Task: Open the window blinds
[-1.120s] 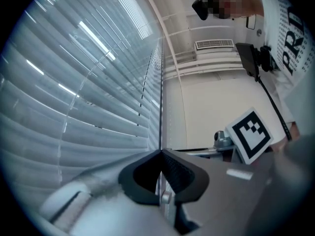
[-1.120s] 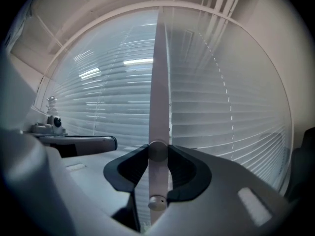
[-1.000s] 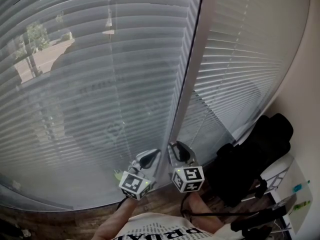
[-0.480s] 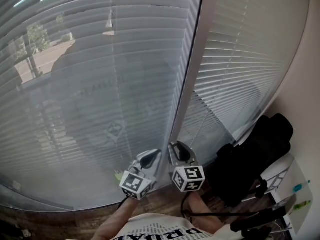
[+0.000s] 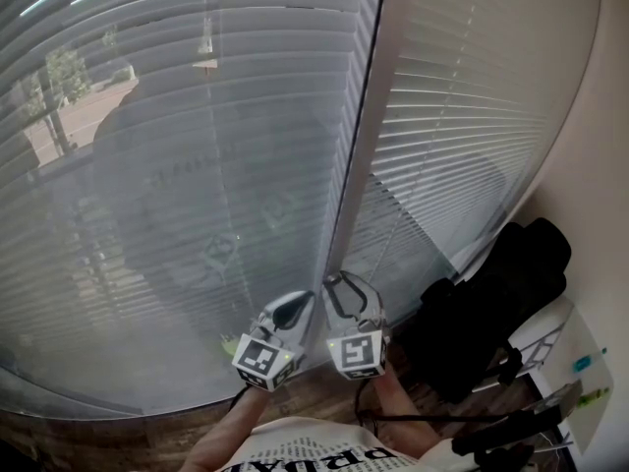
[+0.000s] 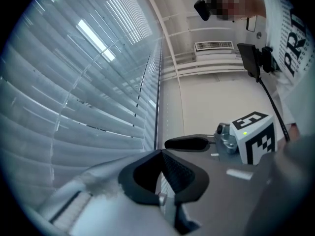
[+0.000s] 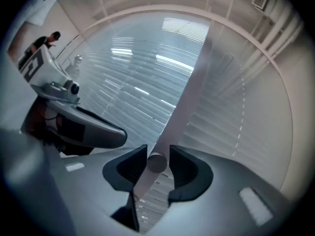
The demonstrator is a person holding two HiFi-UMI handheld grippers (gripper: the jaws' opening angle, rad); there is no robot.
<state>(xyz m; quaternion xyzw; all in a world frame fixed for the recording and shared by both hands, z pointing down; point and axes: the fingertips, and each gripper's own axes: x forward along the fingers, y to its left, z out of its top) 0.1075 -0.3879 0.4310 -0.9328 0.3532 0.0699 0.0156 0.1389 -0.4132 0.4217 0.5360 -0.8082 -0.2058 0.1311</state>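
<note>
Daylight filters through the window blinds on the left, whose slats are turned enough to show a tree and pale pavement outside. The second blind, right of the upright window frame, looks whiter and lets little through. Both grippers are held low and side by side, close to the foot of that frame and the bottom edge of the blinds. The right gripper points at the frame with the round end of the thin tilt wand sitting between its jaws. The jaws have just been opening and now stand apart on either side of the wand, and I can't see them pinching it. The wand shows as a faint slanting line running up across the right-hand blind. The left gripper is just beside its partner on the left blind's side, its jaw tips pressed together, and I can make out nothing caught between them. A black bag sits by the wall at the right.
</note>
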